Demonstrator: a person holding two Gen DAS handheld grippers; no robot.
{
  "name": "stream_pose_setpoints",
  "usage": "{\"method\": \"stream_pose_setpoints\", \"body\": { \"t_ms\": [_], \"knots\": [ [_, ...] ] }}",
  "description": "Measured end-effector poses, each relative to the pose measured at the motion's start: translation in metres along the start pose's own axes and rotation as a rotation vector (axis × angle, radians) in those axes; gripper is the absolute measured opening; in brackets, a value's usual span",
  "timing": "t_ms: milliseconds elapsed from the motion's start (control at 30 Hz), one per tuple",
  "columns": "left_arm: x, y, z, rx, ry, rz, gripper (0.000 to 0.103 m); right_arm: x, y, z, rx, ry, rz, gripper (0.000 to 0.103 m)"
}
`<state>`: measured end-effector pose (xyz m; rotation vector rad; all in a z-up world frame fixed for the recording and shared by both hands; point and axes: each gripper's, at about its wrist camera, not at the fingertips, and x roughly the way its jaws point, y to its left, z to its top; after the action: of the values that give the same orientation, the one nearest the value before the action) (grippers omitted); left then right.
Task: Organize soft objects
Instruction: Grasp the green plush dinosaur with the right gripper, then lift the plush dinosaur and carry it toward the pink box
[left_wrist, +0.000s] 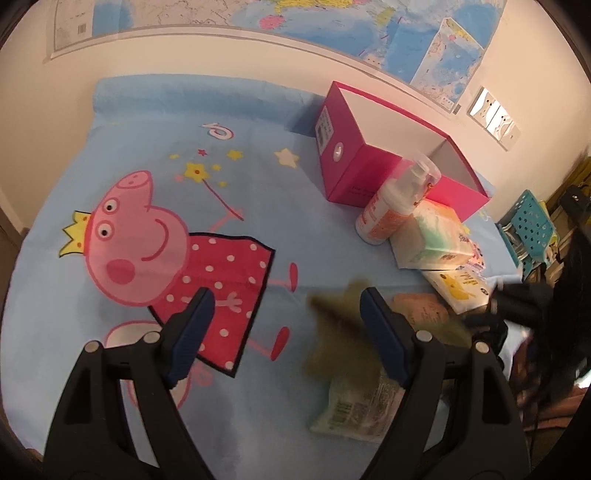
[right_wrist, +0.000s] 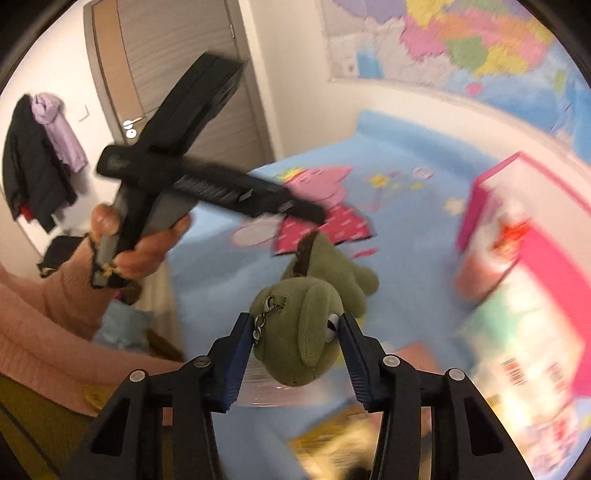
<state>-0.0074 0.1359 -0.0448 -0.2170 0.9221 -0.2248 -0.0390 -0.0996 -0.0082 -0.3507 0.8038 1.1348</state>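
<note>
Right gripper (right_wrist: 297, 349) clamped on green plush frog (right_wrist: 303, 332) by head, body dangling ahead toward Peppa Pig sheet (left_wrist: 110, 166). Left gripper (left_wrist: 284, 332) open, empty, frog blurred past its right finger. Pink box (left_wrist: 354, 166) lies ahead-right of frog, open top; right hand nearer for drop, likely.

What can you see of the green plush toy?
The green plush toy is an olive, fuzzy stuffed animal with a round head, a white-and-black eye, a flap-like ear or limb and a metal clasp on its head. The right gripper has its blue pads pressed on both sides of the head; the body hangs over the blue bedsheet. The left wrist view shows only a blur.
</note>
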Motion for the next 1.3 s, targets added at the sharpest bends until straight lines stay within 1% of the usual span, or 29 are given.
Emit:
{"method": "stream_pose_setpoints", "body": {
  "t_ms": [67, 233, 300, 367, 500, 567, 633, 667, 767, 867, 900, 967, 1000, 1033, 1167, 1300],
  "knots": [
    [0.002, -0.002, 0.000, 0.004, 0.004, -0.017, 0.082, -0.003, -0.011, 0.005, -0.021, 0.008, -0.059, 0.048],
    [0.013, -0.015, 0.004, 0.033, 0.019, -0.045, 0.082, -0.002, -0.044, 0.009, -0.022, 0.048, -0.087, 0.048],
    [0.019, -0.020, 0.006, 0.045, 0.026, -0.054, 0.082, -0.002, -0.057, 0.006, 0.006, 0.055, -0.117, 0.048],
    [0.025, -0.025, 0.009, 0.059, 0.034, -0.072, 0.082, -0.005, -0.068, 0.002, 0.040, 0.062, -0.111, 0.048],
    [0.038, -0.038, 0.017, 0.096, 0.055, -0.097, 0.082, -0.017, -0.082, -0.012, 0.134, 0.035, -0.126, 0.048],
    [0.046, -0.045, 0.022, 0.121, 0.066, -0.106, 0.082, -0.023, -0.083, -0.019, 0.206, 0.012, -0.118, 0.048],
    [0.052, -0.048, 0.027, 0.130, 0.076, -0.116, 0.082, -0.027, -0.082, -0.026, 0.269, -0.025, -0.070, 0.048],
    [0.056, -0.049, 0.029, 0.135, 0.082, -0.118, 0.082, -0.028, -0.079, -0.029, 0.286, -0.039, -0.061, 0.048],
    [0.067, -0.051, 0.035, 0.146, 0.095, -0.119, 0.082, -0.025, -0.070, -0.036, 0.324, -0.064, -0.074, 0.048],
    [0.076, -0.053, 0.038, 0.157, 0.117, -0.137, 0.081, -0.019, -0.076, -0.042, 0.402, -0.072, -0.107, 0.049],
    [0.078, -0.054, 0.038, 0.163, 0.122, -0.144, 0.076, -0.016, -0.079, -0.044, 0.428, -0.069, -0.109, 0.049],
    [0.080, -0.056, 0.037, 0.171, 0.138, -0.178, 0.070, -0.012, -0.084, -0.048, 0.472, -0.066, -0.075, 0.048],
    [0.081, -0.057, 0.037, 0.175, 0.143, -0.191, 0.066, -0.011, -0.087, -0.050, 0.489, -0.070, -0.057, 0.045],
    [0.081, -0.059, 0.037, 0.180, 0.146, -0.201, 0.064, -0.012, -0.088, -0.051, 0.495, -0.080, -0.046, 0.042],
    [0.075, -0.067, 0.035, 0.180, 0.146, -0.205, 0.064, -0.018, -0.089, -0.052, 0.488, -0.094, -0.049, 0.040],
    [0.049, -0.076, 0.032, 0.180, 0.095, -0.218, 0.064, -0.030, -0.085, -0.046, 0.455, -0.118, -0.028, 0.040]
  ]
}}
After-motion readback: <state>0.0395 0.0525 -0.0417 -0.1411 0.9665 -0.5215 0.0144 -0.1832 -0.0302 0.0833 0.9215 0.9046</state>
